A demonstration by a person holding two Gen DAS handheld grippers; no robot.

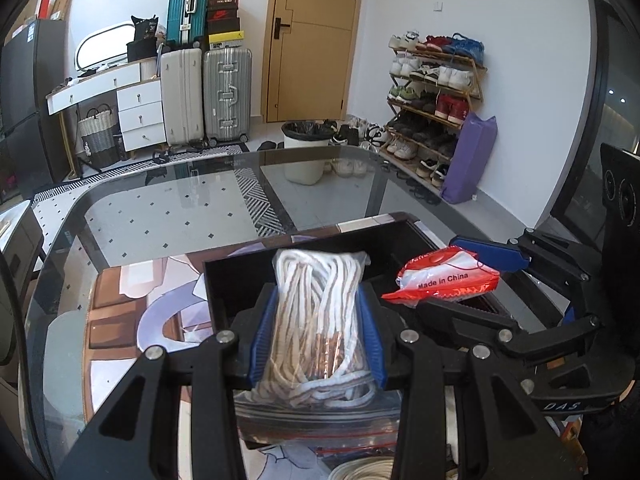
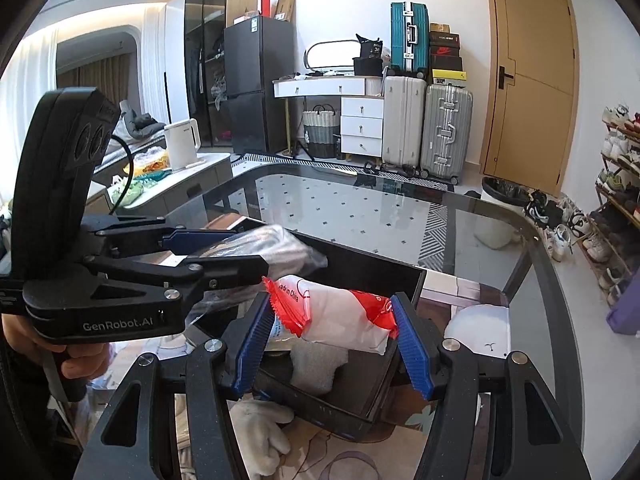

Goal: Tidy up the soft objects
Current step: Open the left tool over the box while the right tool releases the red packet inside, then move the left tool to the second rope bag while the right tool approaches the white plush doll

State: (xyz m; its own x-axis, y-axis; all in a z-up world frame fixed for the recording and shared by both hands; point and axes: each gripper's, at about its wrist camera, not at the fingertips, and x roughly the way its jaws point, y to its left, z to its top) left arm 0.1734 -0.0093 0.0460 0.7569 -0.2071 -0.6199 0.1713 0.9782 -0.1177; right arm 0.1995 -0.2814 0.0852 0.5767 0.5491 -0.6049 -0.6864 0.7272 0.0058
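**A:** What does the left tool [image 1: 316, 336] hold?

**B:** A clear zip bag of white and tan rope [image 1: 320, 320], clamped between its blue pads [image 1: 370, 344]. The bag hangs above the near edge of a black bin [image 1: 240, 276] that sits on the glass bench [image 1: 160, 216].

**A:** And the right tool [image 2: 334, 338]?

**B:** It grips a red-and-white packet [image 2: 340, 312], printed "Made in China", by its two ends, pads pressing on both sides. The packet is held over the open bin [image 2: 384, 376], not resting in it.

**A:** How do the two tools stand to each other?

**B:** Side by side, close but apart, both tilted down toward the bin. In the right wrist view, the left tool [image 2: 248, 248] shows at the left with the rope bag [image 2: 280, 248] in its jaws, and a person's hand [image 2: 76, 356] wraps its handle.

**A:** Anything else near the bin?

**B:** Something white and soft [image 2: 316, 372] lies inside it, below the packet. A white glove [image 2: 260, 436] lies on the patterned mat just in front of the bin. A white round object [image 2: 480, 328] rests on the bench to its right.
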